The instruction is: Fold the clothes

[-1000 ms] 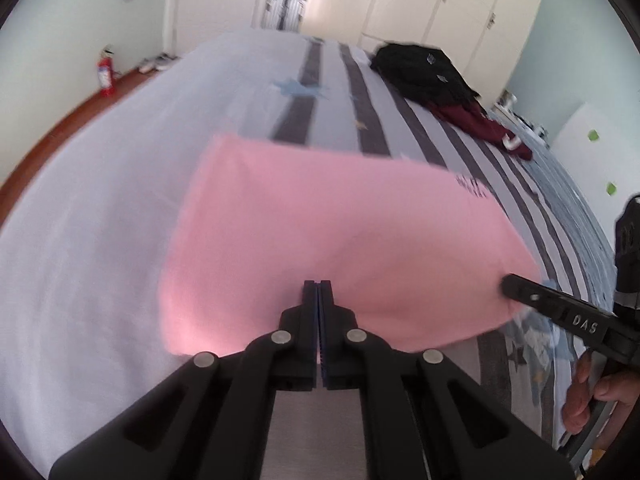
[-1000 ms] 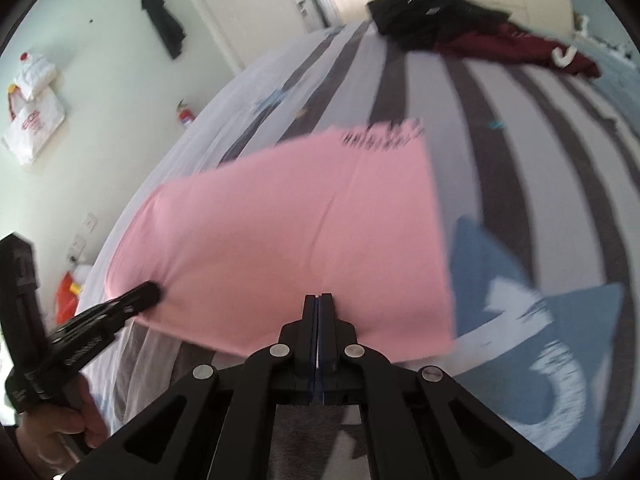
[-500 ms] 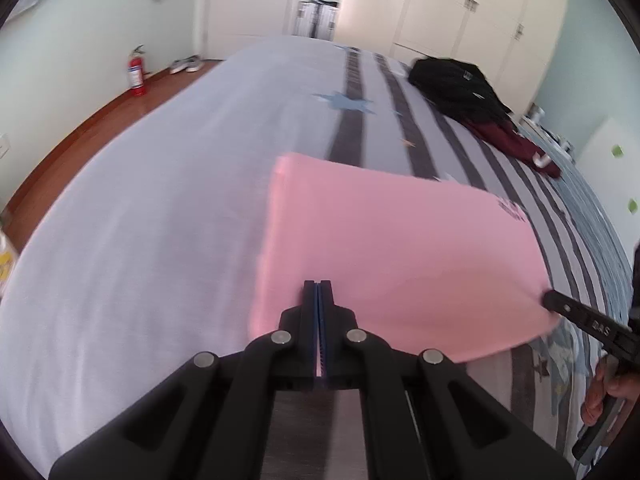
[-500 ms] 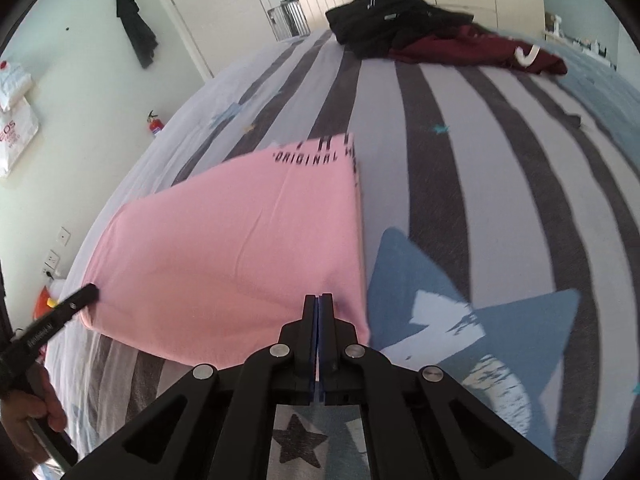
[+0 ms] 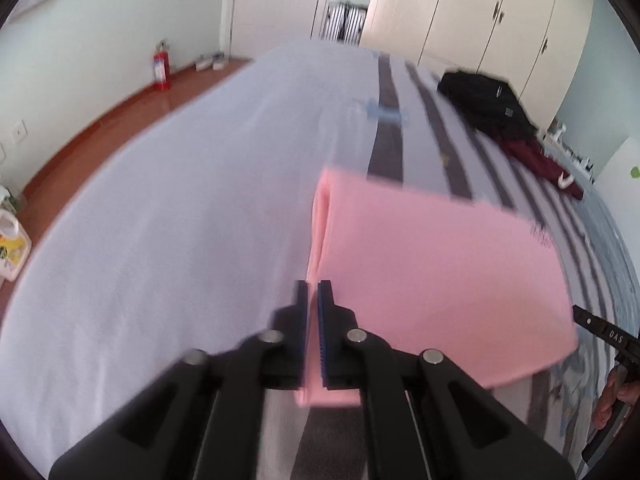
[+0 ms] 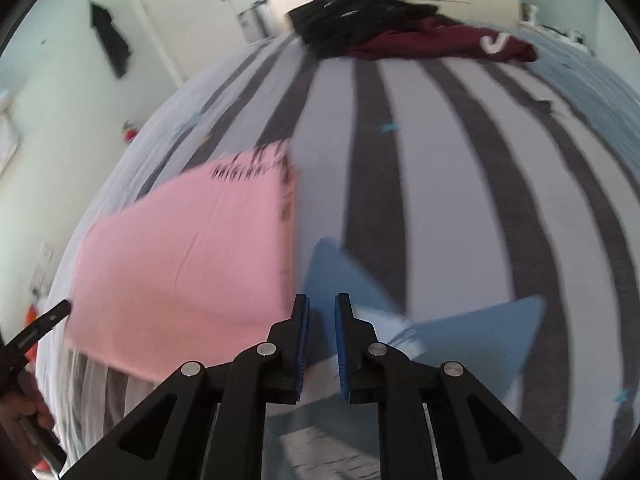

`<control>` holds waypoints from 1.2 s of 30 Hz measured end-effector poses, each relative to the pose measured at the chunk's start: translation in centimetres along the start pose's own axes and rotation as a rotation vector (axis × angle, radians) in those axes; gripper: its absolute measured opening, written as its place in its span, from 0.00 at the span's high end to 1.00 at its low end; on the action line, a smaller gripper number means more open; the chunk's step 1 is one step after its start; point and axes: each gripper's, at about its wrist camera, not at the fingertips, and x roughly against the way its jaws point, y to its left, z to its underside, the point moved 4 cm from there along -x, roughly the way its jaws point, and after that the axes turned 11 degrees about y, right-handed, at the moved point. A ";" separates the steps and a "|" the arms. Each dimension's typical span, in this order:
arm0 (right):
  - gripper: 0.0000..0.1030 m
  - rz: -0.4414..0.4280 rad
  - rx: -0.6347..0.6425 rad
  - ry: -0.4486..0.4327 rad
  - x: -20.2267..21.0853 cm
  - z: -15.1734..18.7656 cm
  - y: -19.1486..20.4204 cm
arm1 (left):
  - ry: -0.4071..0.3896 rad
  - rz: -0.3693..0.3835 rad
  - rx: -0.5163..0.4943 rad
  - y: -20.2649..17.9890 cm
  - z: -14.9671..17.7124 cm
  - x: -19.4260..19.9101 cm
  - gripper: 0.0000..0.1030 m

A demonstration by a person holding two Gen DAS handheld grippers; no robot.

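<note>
Pale walls [image 5: 80,32], wooden floor [image 5: 100,128], cream wardrobes [image 5: 480,20]

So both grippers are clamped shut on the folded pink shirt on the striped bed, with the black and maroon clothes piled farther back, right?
Not both. The right gripper is open with nothing between its fingers, as the right wrist view shows. The rest holds.

Left tongs [image 5: 313,292] reach up from the frame's bottom, jaws barely parted; right tongs [image 6: 321,304] likewise, jaws wider apart.
</note>
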 end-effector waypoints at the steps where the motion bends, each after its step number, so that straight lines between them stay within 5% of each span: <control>1: 0.87 -0.002 0.015 -0.015 0.5 -0.3 0.3 | -0.016 0.017 -0.013 -0.7 -0.6 0.2 0.98; 7: 0.87 -0.106 0.145 -0.051 0.2 -2.3 6.5 | -0.025 0.120 -0.100 -6.2 -2.8 -1.6 0.98; 16: 0.87 -0.164 0.209 -0.057 -4.2 -7.2 11.6 | 0.039 0.123 -0.117 -7.0 -4.7 -5.8 0.98; 21: 0.93 -0.149 0.203 -0.012 -7.1 -7.7 10.9 | 0.074 0.125 -0.127 -7.5 -5.7 -8.2 0.98; 36: 0.99 -0.058 0.107 -0.030 -6.3 -9.8 4.6 | 0.101 -0.011 -0.117 -2.5 -7.9 -8.4 0.98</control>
